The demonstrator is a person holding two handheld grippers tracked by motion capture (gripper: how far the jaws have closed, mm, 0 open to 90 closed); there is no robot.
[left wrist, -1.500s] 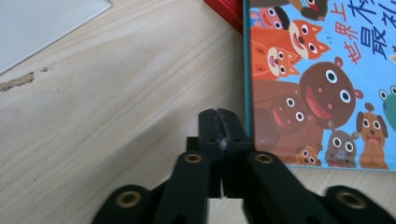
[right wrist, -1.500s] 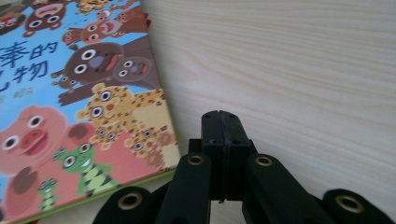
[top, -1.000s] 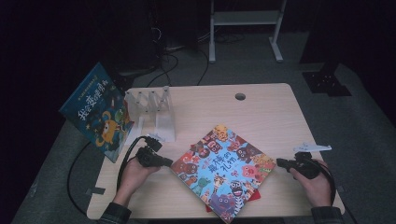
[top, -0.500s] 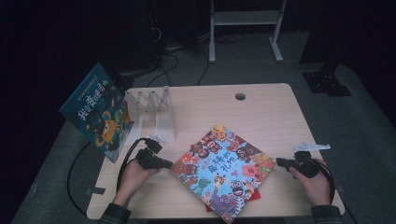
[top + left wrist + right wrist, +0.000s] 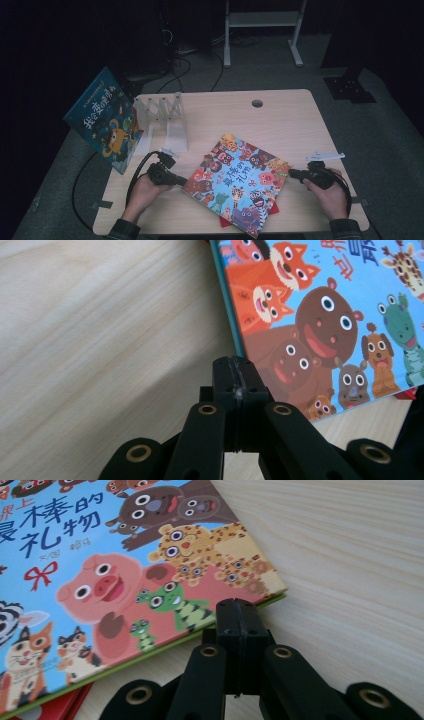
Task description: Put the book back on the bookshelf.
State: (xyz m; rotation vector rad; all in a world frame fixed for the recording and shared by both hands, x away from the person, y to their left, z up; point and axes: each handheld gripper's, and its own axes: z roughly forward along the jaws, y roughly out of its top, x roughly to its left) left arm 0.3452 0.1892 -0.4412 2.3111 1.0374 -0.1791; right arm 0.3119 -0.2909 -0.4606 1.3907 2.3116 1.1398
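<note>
Book: glossy square picture book (image 5: 235, 182) with cartoon animals, lying flat near the pale wood-grain table's (image 5: 280, 120) front edge
Left gripper (image 5: 181, 180): black jaws pressed together, empty, at the book's left edge
Right gripper (image 5: 292, 173): black jaws pressed together, empty, at the book's right corner

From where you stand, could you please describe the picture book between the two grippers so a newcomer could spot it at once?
Start at the pale wooden table and look to its near middle. There a picture book lies flat and skewed, its blue cover crowded with cartoon animals. Unlike the other blue book, which stands propped at the table's left edge by the white rack, this one rests atop a red book.
</note>
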